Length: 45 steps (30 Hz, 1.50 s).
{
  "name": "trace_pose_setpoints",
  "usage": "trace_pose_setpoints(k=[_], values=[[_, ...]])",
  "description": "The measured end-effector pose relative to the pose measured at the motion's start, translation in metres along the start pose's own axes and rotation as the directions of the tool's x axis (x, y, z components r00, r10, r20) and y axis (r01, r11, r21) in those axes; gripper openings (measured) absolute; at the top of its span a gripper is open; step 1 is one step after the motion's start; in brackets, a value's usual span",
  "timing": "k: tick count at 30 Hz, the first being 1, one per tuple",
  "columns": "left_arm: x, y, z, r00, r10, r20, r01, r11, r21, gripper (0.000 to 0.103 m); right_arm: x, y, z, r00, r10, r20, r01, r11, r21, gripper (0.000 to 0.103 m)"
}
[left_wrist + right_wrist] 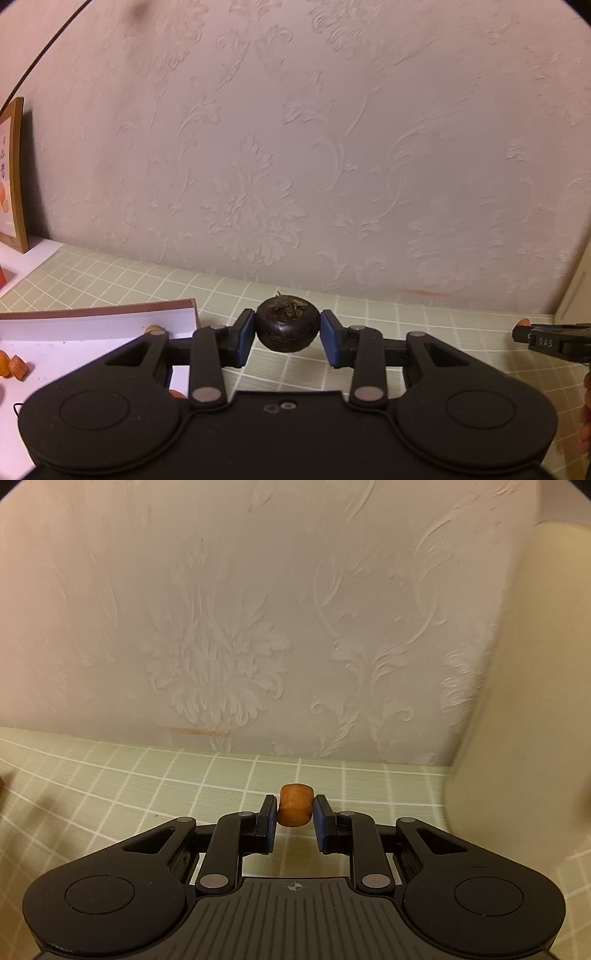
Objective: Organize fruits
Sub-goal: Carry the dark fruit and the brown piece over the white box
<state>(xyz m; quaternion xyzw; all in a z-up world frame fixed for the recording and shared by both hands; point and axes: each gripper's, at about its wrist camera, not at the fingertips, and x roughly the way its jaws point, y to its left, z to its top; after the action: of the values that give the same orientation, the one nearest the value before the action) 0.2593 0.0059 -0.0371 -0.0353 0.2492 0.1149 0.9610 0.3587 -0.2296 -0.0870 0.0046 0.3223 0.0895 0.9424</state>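
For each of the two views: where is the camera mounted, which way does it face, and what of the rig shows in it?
Left wrist: on the left gripper, facing the embossed wall; its pads clamp a dark round fruit; white tray left, right gripper's tip at the right edge.
Right wrist: on the right gripper, facing that wall; pads clamp an orange fruit piece.
Shared: wall, green checked tablecloth.

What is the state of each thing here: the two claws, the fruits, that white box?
Left claw: shut on the dark round fruit.
Dark round fruit: held above the checked cloth.
Right claw: shut on the small orange piece.
Small orange piece: gripped between both pads.
White box: open, orange pieces inside.
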Motion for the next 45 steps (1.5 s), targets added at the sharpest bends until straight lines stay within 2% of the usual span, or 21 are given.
trace_pose_setpoints(k=[8, 13, 22, 28, 34, 40, 45], values=[[-0.048, -0.006, -0.016, 0.997, -0.075, 0.005, 0.075, 0.997, 0.005, 0.029, -0.073, 0.0, -0.013, 1.0, 0.002, 0.028, 0.0, 0.999, -0.049, 0.021], [-0.087, -0.008, -0.034, 0.993, -0.118, 0.0, 0.118, 0.992, 0.043, 0.029, -0.121, 0.018, -0.034, 0.999, 0.012, 0.03, -0.009, 0.994, -0.11, 0.021], [-0.15, 0.017, -0.073, 0.991, -0.131, -0.026, 0.133, 0.986, 0.1, 0.029, -0.177, 0.063, -0.072, 0.992, 0.126, -0.018, -0.127, 0.972, -0.198, 0.021], [-0.178, 0.051, -0.089, 0.996, -0.082, -0.038, 0.086, 0.99, 0.111, 0.029, -0.197, 0.097, -0.09, 0.974, 0.216, -0.066, -0.226, 0.944, -0.239, 0.021], [-0.192, 0.089, -0.1, 0.999, 0.005, -0.034, 0.0, 0.992, 0.125, 0.029, -0.206, 0.142, -0.097, 0.937, 0.332, -0.107, -0.349, 0.887, -0.303, 0.021], [-0.198, 0.134, -0.099, 0.995, 0.099, -0.031, -0.097, 0.993, 0.066, 0.029, -0.206, 0.193, -0.104, 0.902, 0.408, -0.143, -0.431, 0.822, -0.373, 0.021], [-0.2, 0.163, -0.096, 0.989, 0.15, -0.012, -0.149, 0.988, 0.031, 0.029, -0.205, 0.227, -0.1, 0.877, 0.464, -0.12, -0.471, 0.789, -0.395, 0.021]])
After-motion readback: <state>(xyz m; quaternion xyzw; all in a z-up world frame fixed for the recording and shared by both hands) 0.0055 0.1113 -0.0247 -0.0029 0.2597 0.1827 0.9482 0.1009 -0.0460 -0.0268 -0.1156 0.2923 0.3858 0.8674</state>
